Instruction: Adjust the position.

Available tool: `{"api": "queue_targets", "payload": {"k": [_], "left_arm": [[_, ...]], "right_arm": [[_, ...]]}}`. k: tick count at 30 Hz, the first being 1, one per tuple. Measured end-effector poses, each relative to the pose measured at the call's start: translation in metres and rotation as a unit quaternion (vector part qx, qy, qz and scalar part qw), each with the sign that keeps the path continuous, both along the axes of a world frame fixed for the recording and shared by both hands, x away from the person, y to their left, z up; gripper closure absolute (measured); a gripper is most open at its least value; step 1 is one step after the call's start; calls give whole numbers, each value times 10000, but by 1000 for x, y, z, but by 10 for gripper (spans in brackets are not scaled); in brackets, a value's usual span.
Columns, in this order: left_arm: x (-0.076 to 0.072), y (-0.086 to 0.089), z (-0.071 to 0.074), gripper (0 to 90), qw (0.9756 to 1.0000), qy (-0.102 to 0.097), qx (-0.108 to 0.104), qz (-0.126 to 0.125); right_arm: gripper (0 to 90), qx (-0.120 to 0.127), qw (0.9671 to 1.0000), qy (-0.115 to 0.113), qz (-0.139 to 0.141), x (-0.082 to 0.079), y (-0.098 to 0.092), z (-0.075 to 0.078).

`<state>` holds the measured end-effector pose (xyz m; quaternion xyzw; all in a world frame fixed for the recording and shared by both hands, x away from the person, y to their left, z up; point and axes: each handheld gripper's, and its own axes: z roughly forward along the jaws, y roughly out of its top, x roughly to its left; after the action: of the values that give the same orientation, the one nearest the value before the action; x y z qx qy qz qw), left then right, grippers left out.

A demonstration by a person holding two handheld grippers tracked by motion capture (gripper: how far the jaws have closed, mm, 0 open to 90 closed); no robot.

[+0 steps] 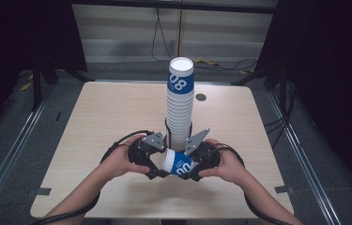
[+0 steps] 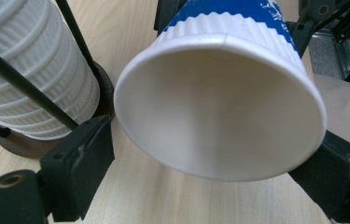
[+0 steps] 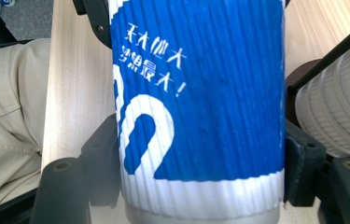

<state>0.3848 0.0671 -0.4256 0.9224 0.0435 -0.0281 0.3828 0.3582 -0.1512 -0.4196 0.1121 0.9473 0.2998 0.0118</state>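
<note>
One ribbed, tapered paper cup (image 3: 200,112), apparently clamped sideways.

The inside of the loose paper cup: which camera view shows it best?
The left gripper view: the cup turns its open mouth to that camera, showing the white interior. The right gripper view shows its blue printed wall held between the fingers. The high view shows it small, lying sideways between both grippers.

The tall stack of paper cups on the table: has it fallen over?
No. In the high view the stack of paper cups stands upright in its holder near the middle of the table, just behind the two grippers.
</note>
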Motion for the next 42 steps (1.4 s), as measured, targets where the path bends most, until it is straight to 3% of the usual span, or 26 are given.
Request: {"api": "queue_targets", "payload": {"k": [10,22,24,30,34,42], "left_arm": [[1,0,1,112,9999,-44,26,-124],[1,0,1,177,9998,20,-42,-172],[1,0,3,182,9998,44,49,-194],[0,0,4,189,9998,48,73,-172],[0,0,7,191,9997,-38,107,-193],[-1,1,11,196,9996,19,197,-177]], "right_arm": [[292,-38,10000,16,34,1,2,0],[292,-29,10000,-19,57,2,2,-1],[292,-26,10000,-23,44,2,2,-1],[290,27,10000,48,29,2,3,-3],[290,45,10000,-21,53,2,3,-5],[286,131,9999,63,-10,1,4,-7]]}}
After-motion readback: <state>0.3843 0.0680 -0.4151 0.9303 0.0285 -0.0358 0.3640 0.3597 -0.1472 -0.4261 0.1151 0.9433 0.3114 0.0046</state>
